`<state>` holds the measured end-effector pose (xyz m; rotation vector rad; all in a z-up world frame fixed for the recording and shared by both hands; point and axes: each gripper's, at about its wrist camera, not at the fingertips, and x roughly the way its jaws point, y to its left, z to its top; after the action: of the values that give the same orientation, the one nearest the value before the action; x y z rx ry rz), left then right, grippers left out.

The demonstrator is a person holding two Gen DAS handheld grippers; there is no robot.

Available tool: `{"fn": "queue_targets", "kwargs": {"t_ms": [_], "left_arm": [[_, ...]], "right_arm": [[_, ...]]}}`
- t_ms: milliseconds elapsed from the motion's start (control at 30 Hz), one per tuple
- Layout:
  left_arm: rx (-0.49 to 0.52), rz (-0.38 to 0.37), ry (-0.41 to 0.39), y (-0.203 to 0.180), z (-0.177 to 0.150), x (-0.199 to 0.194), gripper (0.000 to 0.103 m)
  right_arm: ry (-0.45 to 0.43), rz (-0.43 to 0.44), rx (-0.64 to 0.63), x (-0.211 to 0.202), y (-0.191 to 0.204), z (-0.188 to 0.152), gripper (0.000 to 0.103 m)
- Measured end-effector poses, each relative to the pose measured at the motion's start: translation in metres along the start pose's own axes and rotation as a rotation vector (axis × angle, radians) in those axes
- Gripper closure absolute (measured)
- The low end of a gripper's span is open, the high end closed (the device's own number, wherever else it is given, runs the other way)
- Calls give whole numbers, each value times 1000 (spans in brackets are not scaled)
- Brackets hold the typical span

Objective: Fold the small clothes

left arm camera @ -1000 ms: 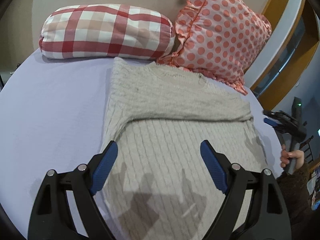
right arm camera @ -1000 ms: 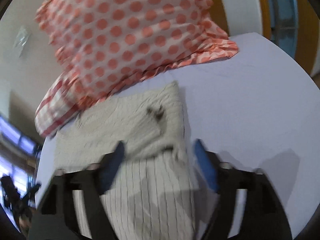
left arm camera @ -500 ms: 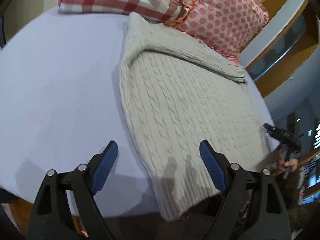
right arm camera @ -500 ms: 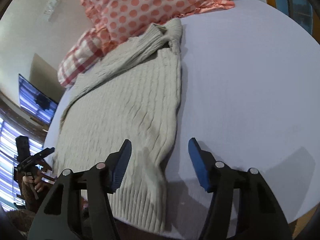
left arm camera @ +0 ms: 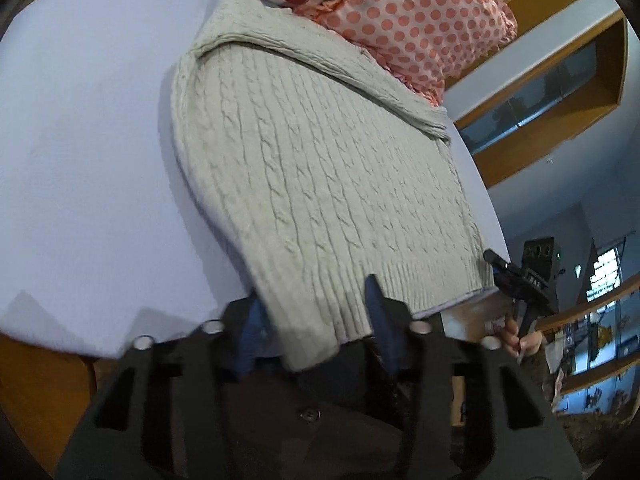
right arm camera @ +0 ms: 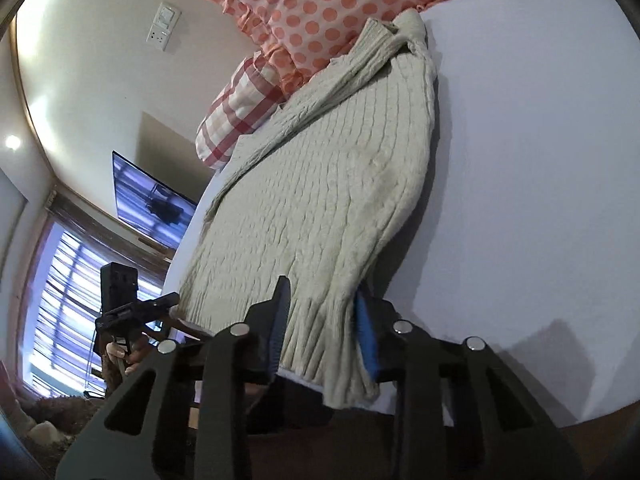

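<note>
A smooth lavender bed [left arm camera: 80, 128] carries a cream cable-knit sweater [left arm camera: 320, 176], sleeve folded across its chest, just below a polka-dot pillow [left arm camera: 412, 16] and a checked pillow [right arm camera: 240, 112]. The left hand-held gripper [left arm camera: 316, 312] and the right hand-held gripper [right arm camera: 324, 320] each straddle a ribbed hem corner, blue pads not yet pressed together.

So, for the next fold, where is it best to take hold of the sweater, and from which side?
Probably at the ribbed hem, coming from the near bed edge. The sweater lies flat with its sleeve folded across the top, and the hem hangs a little over the edge, so each corner is free. The left tongs and right tongs already straddle those corners.
</note>
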<state>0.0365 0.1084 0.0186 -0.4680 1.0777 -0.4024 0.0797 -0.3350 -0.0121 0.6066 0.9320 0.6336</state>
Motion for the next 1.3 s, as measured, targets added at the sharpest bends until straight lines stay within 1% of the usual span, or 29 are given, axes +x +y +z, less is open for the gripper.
{"fn": "queue_targets", "kwargs": {"t_ms": [33, 67, 100, 133, 167, 233, 333, 400, 500, 533, 567, 600, 633, 700, 733, 767, 833, 867, 900, 967, 1000, 1033, 1100, 1133, 1167, 1200, 1233, 1267, 1300], "left_arm": [[-7, 9, 0, 0, -2, 1, 77], [-14, 13, 7, 0, -2, 3, 83], [-23, 13, 8, 1, -3, 3, 86], [-24, 9, 16, 1, -4, 4, 91], [-22, 3, 22, 1, -4, 5, 92], [-27, -24, 22, 2, 0, 4, 93], [-74, -125, -7, 7, 15, -7, 93], [-95, -166, -57, 10, 35, -20, 93], [-121, -174, -119, 11, 71, -30, 93], [-122, -168, -136, 10, 82, -31, 93], [-123, -154, -160, 9, 102, -31, 93], [-126, -142, -174, 9, 115, -31, 93], [-131, -131, -191, 9, 134, -28, 93], [-142, -95, -218, 9, 172, -20, 93], [-149, -70, -234, 10, 193, -14, 93], [-152, -46, -242, 13, 208, -9, 93], [-163, 31, -263, 18, 257, 13, 93], [-168, 53, -262, 23, 269, 21, 93], [-185, 96, -252, 30, 291, 39, 93], [-218, 149, -215, 45, 315, 66, 93], [-253, 175, -187, 57, 326, 83, 93], [-272, 177, -173, 66, 332, 94, 93], [-264, 180, -166, 72, 337, 102, 92], [-253, 173, -161, 73, 339, 103, 89], [-245, 155, -151, 74, 340, 102, 88], [-242, 139, -144, 76, 340, 99, 86], [-245, 122, -139, 78, 341, 96, 81], [-256, 106, -141, 81, 342, 90, 76], [-268, 94, -153, 84, 344, 85, 74]], "right_arm": [[-5, 0, -3, 0, 1, -1, 74], [-6, 6, -2, -1, 1, -2, 80], [2, 15, 4, 0, 0, -4, 85], [8, 12, 8, 2, 0, -7, 92], [7, 14, 13, 2, 0, -8, 94], [-32, 46, 39, -1, 2, -7, 94], [-150, 131, 67, -20, 10, 11, 95], [-220, 186, 80, -32, 17, 32, 95], [-257, 208, 73, -31, 28, 63, 95], [-271, 204, 66, -28, 31, 73, 95], [-282, 196, 65, -24, 33, 86, 95], [-294, 194, 79, -17, 32, 100, 95], [-305, 197, 98, -11, 29, 112, 95], [-329, 177, 141, 8, 19, 144, 95], [-336, 161, 163, 19, 14, 159, 95], [-344, 150, 197, 30, 7, 181, 95], [-354, 126, 230, 46, -5, 208, 95], [-354, 104, 239, 56, -9, 222, 95], [-349, 56, 242, 71, -15, 240, 95], [-319, -46, 259, 99, -29, 263, 94], [-274, -107, 296, 119, -42, 274, 94], [-240, -148, 331, 133, -53, 279, 94], [-233, -156, 350, 143, -63, 284, 90], [-222, -159, 343, 145, -64, 287, 81], [-211, -160, 340, 146, -64, 289, 68], [-195, -155, 344, 145, -64, 291, 62], [-195, -143, 352, 142, -63, 291, 47], [-209, -148, 353, 137, -62, 292, 25], [-239, -177, 351, 128, -59, 292, 14]]}}
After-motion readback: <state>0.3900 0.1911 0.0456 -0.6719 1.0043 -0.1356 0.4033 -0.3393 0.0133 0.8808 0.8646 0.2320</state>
